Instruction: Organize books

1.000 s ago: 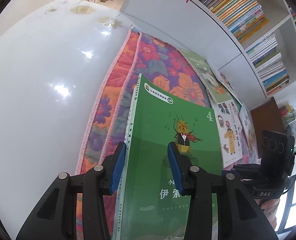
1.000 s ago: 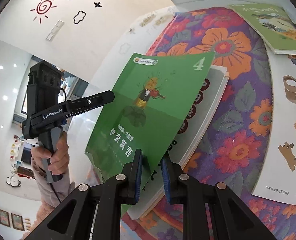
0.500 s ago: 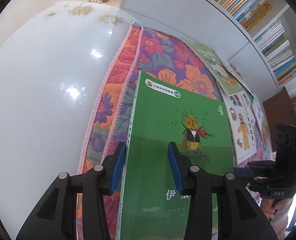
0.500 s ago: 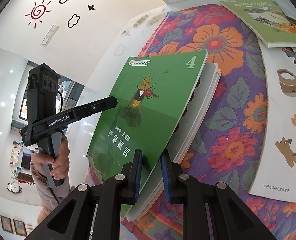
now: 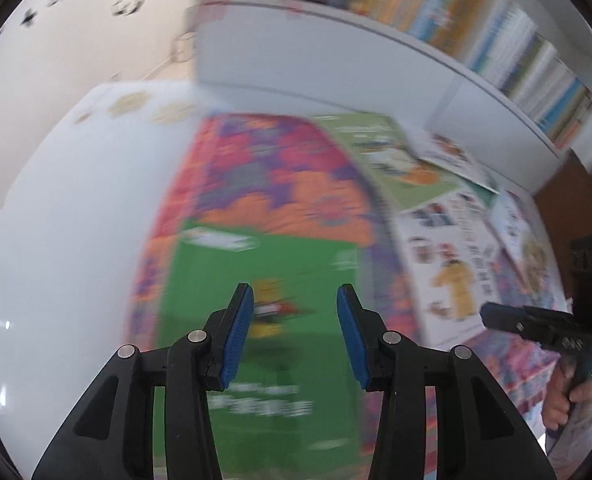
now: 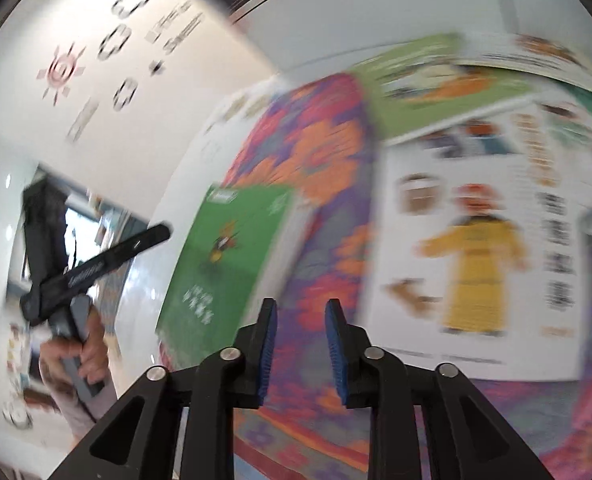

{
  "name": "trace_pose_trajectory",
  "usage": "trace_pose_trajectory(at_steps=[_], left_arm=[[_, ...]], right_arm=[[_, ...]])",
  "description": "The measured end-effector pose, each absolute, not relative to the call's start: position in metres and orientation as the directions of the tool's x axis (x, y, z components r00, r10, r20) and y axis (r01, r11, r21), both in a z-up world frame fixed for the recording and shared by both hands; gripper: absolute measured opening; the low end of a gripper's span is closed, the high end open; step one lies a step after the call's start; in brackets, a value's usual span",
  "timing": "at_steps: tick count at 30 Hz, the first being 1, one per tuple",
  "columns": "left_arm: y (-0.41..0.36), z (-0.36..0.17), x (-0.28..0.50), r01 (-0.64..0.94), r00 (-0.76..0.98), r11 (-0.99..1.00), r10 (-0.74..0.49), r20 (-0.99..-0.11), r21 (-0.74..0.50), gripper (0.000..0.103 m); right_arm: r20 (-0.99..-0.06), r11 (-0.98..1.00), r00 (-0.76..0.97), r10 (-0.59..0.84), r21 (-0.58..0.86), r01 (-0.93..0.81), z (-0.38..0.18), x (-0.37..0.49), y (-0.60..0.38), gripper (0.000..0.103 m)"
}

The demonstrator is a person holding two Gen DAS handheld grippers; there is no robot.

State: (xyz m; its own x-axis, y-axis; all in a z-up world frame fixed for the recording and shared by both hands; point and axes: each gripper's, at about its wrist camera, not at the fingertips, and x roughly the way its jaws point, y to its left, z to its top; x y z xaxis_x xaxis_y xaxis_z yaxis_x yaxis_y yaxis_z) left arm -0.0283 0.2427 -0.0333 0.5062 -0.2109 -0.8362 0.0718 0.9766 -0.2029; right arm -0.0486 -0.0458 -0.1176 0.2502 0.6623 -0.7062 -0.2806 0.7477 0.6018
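1. Green book [image 5: 264, 320]: lies flat on the floral cloth [image 5: 280, 184] at 6 o'clock in the left wrist view; half a second ago both grippers held it, so it now looks placed.
2. Left gripper [image 5: 294, 336]: released, nothing between the pads.
3. Right gripper [image 6: 300, 354]: jaws opening, empty, book at its 10 o'clock.
4. White book [image 6: 475, 248]: at 2 o'clock, possibly next.
5. Motion blur hides titles; whatever lies under the green book cannot be made out.
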Motion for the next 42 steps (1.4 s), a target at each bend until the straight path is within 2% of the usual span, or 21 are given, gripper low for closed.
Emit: trace_pose_trajectory(at_steps=[3,5,6,11,16,21,26,29,32,34,37,38,39,42], left_arm=[[0.186,-0.026,-0.018,0.153,0.481,0.965,-0.26,-0.837,-0.212,0.04],[0.155,-0.026,-0.014,0.189,0.464,0.956,-0.29,-0.837,-0.226,0.04],[0.136,-0.026,-0.012,0.209,0.459,0.95,-0.304,-0.835,-0.231,0.04],[0.058,-0.032,-0.007,0.243,0.444,0.921,-0.384,-0.81,-0.304,0.04],[-0.015,-0.056,0.0,0.216,0.443,0.891,-0.454,-0.773,-0.399,0.04],[-0.077,-0.082,-0.001,0.225,0.437,0.894,-0.448,-0.78,-0.387,0.04],[-0.095,-0.102,-0.004,0.199,0.381,0.836,-0.546,-0.746,-0.511,0.04],[-0.108,-0.109,0.0,0.239,0.362,0.861,-0.508,-0.782,-0.449,0.04],[-0.108,-0.119,0.007,0.24,0.315,0.853,-0.521,-0.793,-0.464,0.04],[-0.103,-0.127,0.011,0.235,0.282,0.846,-0.531,-0.799,-0.48,0.04],[-0.099,-0.131,0.017,0.237,0.281,0.836,-0.546,-0.789,-0.494,0.039],[-0.096,-0.131,0.019,0.228,0.28,0.83,-0.557,-0.782,-0.509,0.038],[-0.094,-0.132,0.02,0.215,0.288,0.83,-0.558,-0.778,-0.516,0.032],[-0.096,-0.132,0.021,0.222,0.316,0.85,-0.526,-0.789,-0.478,0.027]], right_arm=[[-0.708,0.77,0.304,0.637,0.601,-0.213,-0.118,-0.045,-0.102,0.03],[-0.705,0.771,0.325,0.631,0.618,-0.155,-0.12,-0.044,-0.14,0.04],[-0.704,0.768,0.328,0.63,0.627,-0.13,-0.121,-0.043,-0.159,0.041],[-0.701,0.802,0.439,0.561,0.593,-0.079,-0.11,-0.038,-0.251,0.044],[-0.697,0.834,0.577,0.427,0.55,0.047,-0.118,-0.017,-0.347,0.046],[-0.711,0.843,0.608,0.352,0.523,0.123,-0.134,0.003,-0.397,0.046],[-0.76,0.876,0.577,0.299,0.458,0.15,-0.144,0.027,-0.423,0.046],[-0.79,0.883,0.524,0.319,0.449,0.139,-0.156,0.047,-0.42,0.046],[-0.819,0.908,0.482,0.31,0.406,0.105,-0.162,0.058,-0.41,0.047],[-0.824,0.924,0.476,0.307,0.377,0.056,-0.164,0.058,-0.4,0.052],[-0.831,0.923,0.439,0.342,0.386,0.011,-0.164,0.055,-0.395,0.052],[-0.833,0.92,0.428,0.351,0.391,0.006,-0.164,0.054,-0.394,0.053],[-0.835,0.918,0.417,0.359,0.396,0.001,-0.164,0.051,-0.393,0.053],[-0.84,0.921,0.4,0.365,0.388,-0.025,-0.165,0.039,-0.385,0.053]])
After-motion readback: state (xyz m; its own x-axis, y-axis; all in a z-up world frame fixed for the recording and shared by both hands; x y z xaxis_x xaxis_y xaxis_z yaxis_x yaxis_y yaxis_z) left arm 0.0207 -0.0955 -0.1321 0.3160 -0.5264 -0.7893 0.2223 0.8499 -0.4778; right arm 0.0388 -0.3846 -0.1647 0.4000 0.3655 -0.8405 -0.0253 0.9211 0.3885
